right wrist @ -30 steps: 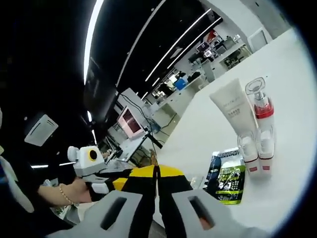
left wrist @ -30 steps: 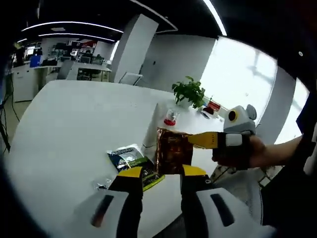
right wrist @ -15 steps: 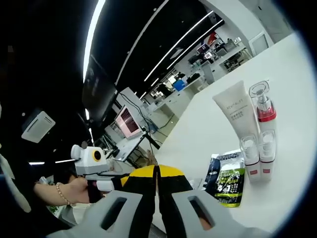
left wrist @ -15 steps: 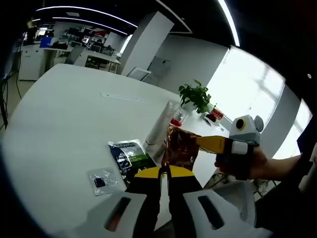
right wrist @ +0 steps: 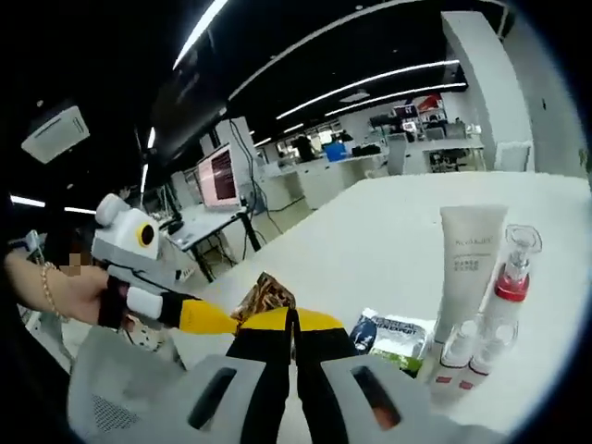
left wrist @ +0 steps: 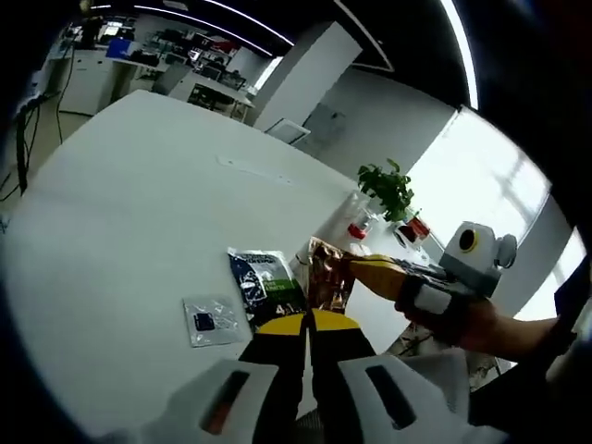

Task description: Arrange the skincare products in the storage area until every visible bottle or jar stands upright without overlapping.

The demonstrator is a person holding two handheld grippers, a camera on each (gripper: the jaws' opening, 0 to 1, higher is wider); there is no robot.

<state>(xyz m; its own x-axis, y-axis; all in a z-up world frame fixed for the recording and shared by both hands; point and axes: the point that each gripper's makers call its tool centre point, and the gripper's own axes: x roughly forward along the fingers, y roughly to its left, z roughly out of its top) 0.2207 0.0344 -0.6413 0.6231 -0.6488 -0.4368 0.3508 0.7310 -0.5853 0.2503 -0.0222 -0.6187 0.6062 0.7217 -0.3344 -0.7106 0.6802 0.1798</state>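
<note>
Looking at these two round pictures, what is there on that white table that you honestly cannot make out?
- Brown shiny packet in the left gripper view: its lower edge is hidden behind the left gripper.
- Two small bottles in the right gripper view: labels too small to read.
- Small clear sachet in the left gripper view: contents too small to tell.
- Green and dark packet in the right gripper view: near end hidden by the right gripper.

I see a large white tabletop (left wrist: 120,213) in an open-plan office. A potted plant (left wrist: 388,188) sits near its far edge, in front of a bright window (left wrist: 472,176). Past the plant stands a wide white column (left wrist: 310,79). Strip lights (right wrist: 370,88) run along the dark ceiling, above rows of desks (right wrist: 435,148) and a lit monitor (right wrist: 220,176).
</note>
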